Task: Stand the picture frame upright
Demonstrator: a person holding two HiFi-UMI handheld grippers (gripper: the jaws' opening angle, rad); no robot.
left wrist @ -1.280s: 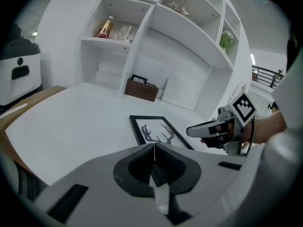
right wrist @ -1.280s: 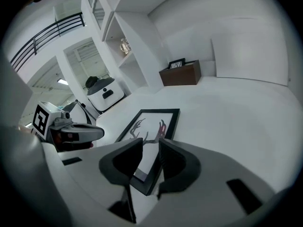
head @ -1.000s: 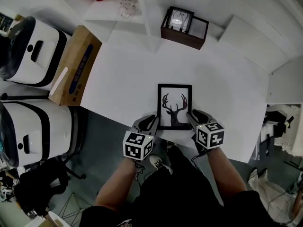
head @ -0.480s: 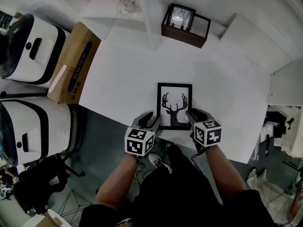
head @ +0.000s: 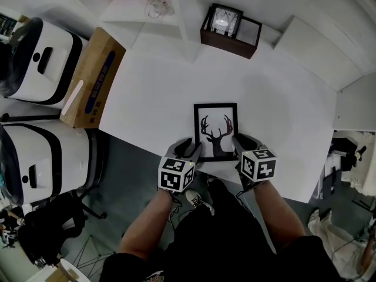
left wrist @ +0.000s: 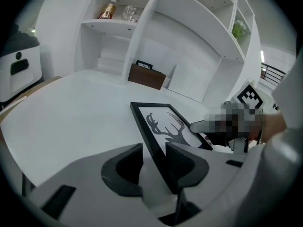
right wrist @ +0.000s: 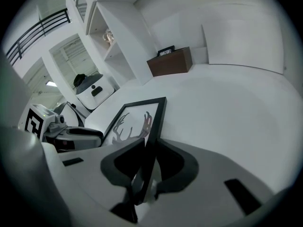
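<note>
Gripping the picture frame [head: 215, 128] by its right edge, the right gripper [head: 239, 143] had its jaws pressed on the black moulding from both sides; they had just been closing, and the right gripper view showed the frame [right wrist: 135, 119] running away from the pads with the deer print facing up. The left gripper [head: 191, 147] stood released at the opposite side: its jaws had just been opening, and in the left gripper view [left wrist: 154, 150] the frame's left edge [left wrist: 165, 124] passed between them, close against the right-hand pad, with a strip of white showing before the left-hand pad. Both tools pointed slanting downward from the person's side.

From the head view the frame lay face up on the white table [head: 158, 93], lengthwise away from the person, its lower end near the table's front edge and flanked by the two grippers. Whether that end was lifted off the top could not be told.

Beyond the frame the tabletop was bare to the back, where a dark wooden box [head: 229, 31] sat well apart from it near the far edge. A cardboard box [head: 91, 78] stood just beside the table's left edge, well apart from the frame, and to the right the white surface ran on bare to its own edge
</note>
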